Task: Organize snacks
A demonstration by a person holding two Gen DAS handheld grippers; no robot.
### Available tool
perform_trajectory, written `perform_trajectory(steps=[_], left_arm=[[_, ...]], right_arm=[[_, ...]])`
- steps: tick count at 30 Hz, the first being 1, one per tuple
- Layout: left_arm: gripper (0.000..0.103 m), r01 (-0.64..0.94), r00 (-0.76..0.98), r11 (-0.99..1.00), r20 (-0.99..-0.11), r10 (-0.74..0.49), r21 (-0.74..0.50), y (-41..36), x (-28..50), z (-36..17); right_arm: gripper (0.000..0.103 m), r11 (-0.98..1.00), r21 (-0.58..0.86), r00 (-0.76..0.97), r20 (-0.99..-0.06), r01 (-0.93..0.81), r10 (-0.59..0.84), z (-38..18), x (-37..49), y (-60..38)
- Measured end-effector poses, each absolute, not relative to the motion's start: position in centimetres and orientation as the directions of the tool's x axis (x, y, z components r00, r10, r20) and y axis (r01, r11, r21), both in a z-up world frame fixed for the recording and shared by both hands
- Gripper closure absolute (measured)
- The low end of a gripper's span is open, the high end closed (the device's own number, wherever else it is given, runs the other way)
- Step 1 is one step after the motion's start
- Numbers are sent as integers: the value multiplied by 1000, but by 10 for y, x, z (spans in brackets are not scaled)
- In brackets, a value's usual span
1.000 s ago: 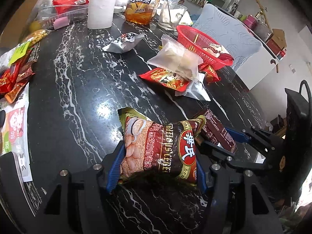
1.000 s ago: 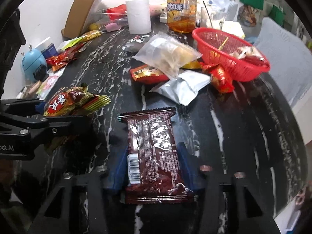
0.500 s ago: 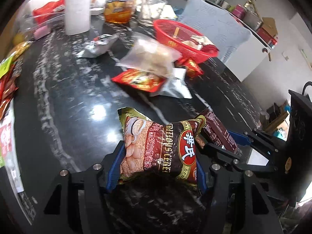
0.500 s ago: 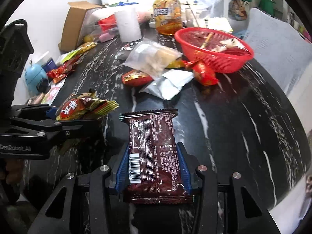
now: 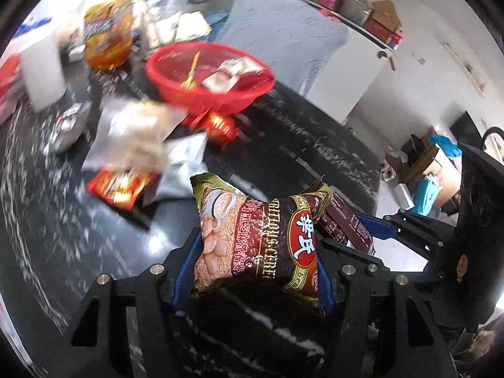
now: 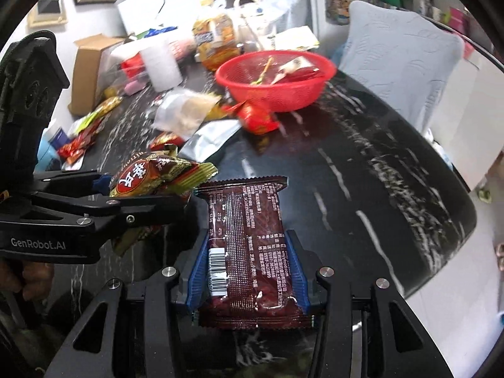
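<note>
My left gripper point(image 5: 256, 249) is shut on a puffy brown cereal packet point(image 5: 258, 233) with a red oval logo, held just above the black marble table point(image 5: 63, 236). Beside it on the right, my right gripper point(image 6: 249, 252) is shut on a flat dark maroon snack packet point(image 6: 249, 220) with its barcode side up. In the right wrist view the left gripper point(image 6: 132, 195) and its cereal packet point(image 6: 148, 179) show at the left. A red mesh basket point(image 5: 201, 94), with a few items inside, stands ahead of both grippers and is seen again as the basket point(image 6: 277, 97).
Loose snacks lie between me and the basket: a clear bag point(image 5: 138, 129), a silver pouch point(image 5: 186, 154), two red packets point(image 5: 123, 186). A white roll point(image 5: 41, 69), an orange drink bottle point(image 5: 107, 34) and a cardboard box point(image 6: 88, 66) stand behind. A cushioned chair point(image 6: 403, 63) borders the table's right edge.
Both grippers have moved across the table, with their packets, toward the red basket and risen slightly. The basket now sits nearer the middle of both views. Neither grip has changed.
</note>
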State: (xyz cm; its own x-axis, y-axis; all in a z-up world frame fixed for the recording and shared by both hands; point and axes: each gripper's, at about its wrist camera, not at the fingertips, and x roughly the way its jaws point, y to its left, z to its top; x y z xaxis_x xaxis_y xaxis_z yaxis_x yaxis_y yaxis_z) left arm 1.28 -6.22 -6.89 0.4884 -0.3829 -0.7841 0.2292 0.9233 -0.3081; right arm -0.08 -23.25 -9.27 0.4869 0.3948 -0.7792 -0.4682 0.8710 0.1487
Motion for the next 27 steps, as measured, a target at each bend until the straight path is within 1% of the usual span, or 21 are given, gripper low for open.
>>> perform_trajectory(steps=[7,10,13,21,27], left_arm=[[42,297,556,917,-733,-393,-267,-75,26,-37],[42,312,586,921,-716,-379,-232,-80,32,-23],[42,327,613,923,-697,-372,-205,-83,39,-12],[42,326,681,933,-646,-344,-153,-80,66,13],[42,323,715,938,-616,-331,-128,-76,90,27]], right_arm=[[58,889,139,543,-747,-436,383,-71,13,-251],[58,895,145,566,-730,-421,384,-61,22,-258],[58,903,120,604,-706,-412,370,-48,29,-261],[58,905,74,672,-645,-419,364,-16,52,-259],[58,904,50,703,-611,-425,364,-2,70,-257]])
